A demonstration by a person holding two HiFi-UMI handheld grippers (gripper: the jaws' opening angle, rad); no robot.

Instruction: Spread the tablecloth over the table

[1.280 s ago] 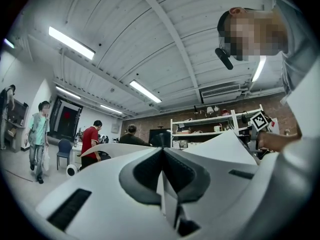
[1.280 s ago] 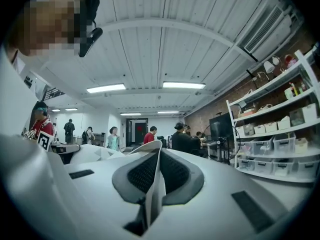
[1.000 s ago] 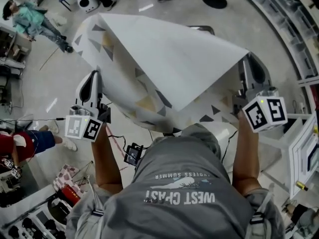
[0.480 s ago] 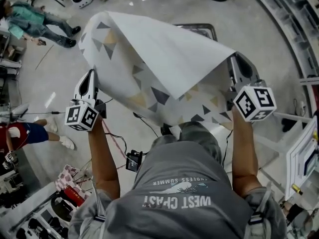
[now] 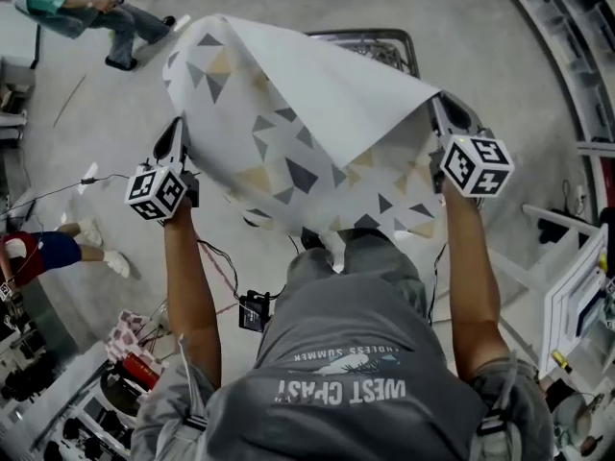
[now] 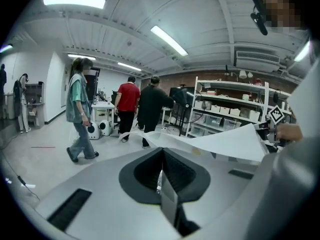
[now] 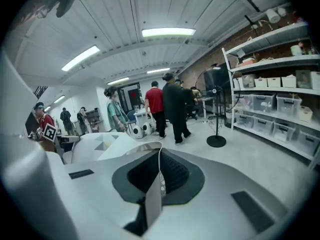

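The tablecloth (image 5: 288, 133), white with grey and yellow triangles, hangs billowing in the air between my two grippers, its far part folded over so the plain white underside shows. My left gripper (image 5: 175, 134) is shut on the cloth's left edge (image 6: 162, 181). My right gripper (image 5: 445, 109) is shut on its right edge (image 7: 157, 176). In each gripper view a thin strip of cloth stands pinched between the closed jaws. The cloth (image 6: 225, 141) stretches across toward the other gripper. A dark-rimmed table edge (image 5: 384, 38) peeks out beyond the cloth; the rest is hidden under it.
Several people stand on the floor: one in teal (image 6: 79, 109), one in red (image 6: 127, 104), one in black (image 7: 175, 106). Shelving with bins (image 7: 280, 104) lines the right side, with a fan stand (image 7: 216, 140) before it. Cables (image 5: 226, 267) trail by my feet.
Both grippers have moved forward and down with the cloth held. The cloth has sunk with them, and more of its patterned side shows while the white fold is smaller.
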